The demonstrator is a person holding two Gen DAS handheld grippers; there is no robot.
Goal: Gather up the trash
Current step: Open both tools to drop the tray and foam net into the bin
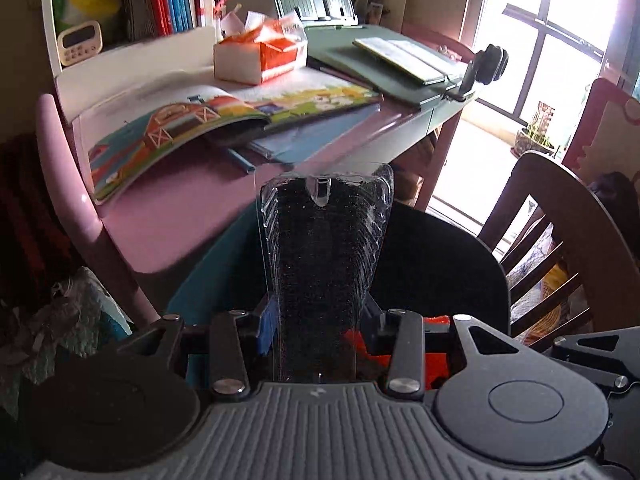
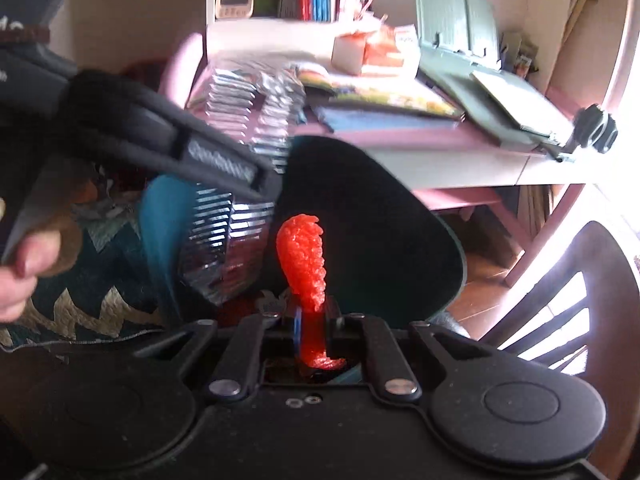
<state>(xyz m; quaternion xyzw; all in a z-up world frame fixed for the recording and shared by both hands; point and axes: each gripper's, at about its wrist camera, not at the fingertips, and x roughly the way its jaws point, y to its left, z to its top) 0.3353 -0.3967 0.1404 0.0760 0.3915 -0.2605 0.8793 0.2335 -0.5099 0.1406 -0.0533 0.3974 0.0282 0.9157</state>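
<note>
Left gripper (image 1: 316, 320) clamps clear ribbed plastic tray (image 1: 324, 264) above the bin (image 1: 440, 264): light, flimsy, crackly, grip the edge. Right gripper (image 2: 310, 328) pinches orange foam net (image 2: 302, 256) over the same bin: soft, weightless, squeezes anywhere.

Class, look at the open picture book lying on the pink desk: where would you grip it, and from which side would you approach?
Grip the picture book at its raised near-left cover, coming in low from the desk's front edge. That cover arches up off the surface, leaving a gap for one finger underneath, while the right half lies flat on other books. Both grippers are already full, so one must empty first.
</note>
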